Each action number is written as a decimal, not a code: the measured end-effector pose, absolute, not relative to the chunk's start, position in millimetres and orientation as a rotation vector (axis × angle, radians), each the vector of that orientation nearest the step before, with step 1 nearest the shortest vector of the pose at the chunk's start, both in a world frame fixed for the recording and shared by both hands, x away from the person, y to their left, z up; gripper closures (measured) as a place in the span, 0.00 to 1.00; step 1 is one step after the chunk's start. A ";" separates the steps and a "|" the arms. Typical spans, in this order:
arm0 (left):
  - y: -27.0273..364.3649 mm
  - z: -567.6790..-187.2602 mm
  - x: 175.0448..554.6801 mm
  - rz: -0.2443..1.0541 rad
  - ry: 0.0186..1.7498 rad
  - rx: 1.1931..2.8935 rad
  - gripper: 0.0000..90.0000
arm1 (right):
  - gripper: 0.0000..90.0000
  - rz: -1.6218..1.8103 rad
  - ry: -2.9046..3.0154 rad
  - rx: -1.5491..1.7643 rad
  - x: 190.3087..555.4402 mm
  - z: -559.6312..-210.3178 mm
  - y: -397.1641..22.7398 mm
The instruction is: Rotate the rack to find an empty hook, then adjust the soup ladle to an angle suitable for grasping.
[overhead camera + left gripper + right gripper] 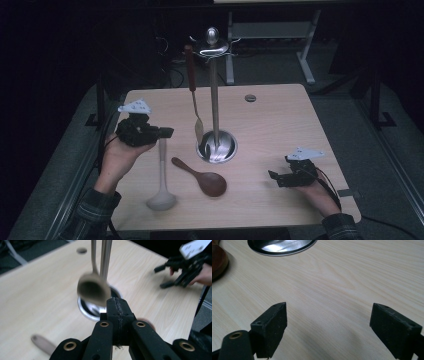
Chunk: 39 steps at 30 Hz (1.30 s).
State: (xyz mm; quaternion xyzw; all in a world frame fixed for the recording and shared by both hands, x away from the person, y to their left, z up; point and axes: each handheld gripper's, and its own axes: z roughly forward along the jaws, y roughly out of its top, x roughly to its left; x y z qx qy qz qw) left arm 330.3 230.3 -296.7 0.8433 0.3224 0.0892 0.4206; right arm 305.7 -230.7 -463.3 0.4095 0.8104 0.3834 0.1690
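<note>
Left gripper [167, 132], jaws clenched empty, hovers over the pale grey ladle's handle.

The pale grey plastic ladle [161, 187] lies left of the steel utensil stand [215, 100], long axis toward the person, just below that gripper. The right gripper [274, 178], jaws released, rests well right. One ladle, one dark wooden spoon [202, 178], one hung spatula [194, 95].

Dim overhead view, blurred hanging utensil

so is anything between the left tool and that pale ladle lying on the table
nothing visible. the shut left tool is right by the handle end of the pale grey ladle, and the brown wooden spoon lies off to its side, clear of the gap
</note>
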 end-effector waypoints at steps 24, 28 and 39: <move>255.2 -415.5 317.7 0.137 0.909 2.211 0.99 | 0.15 1.044 2.307 1.169 307.1 -465.3 -231.1; 254.2 -427.3 314.7 0.109 0.927 2.238 0.99 | 0.15 1.046 2.316 1.158 305.9 -464.9 -230.4; 248.3 -445.7 314.7 0.090 0.957 2.327 0.99 | 0.15 1.043 2.319 1.147 304.7 -464.5 -230.2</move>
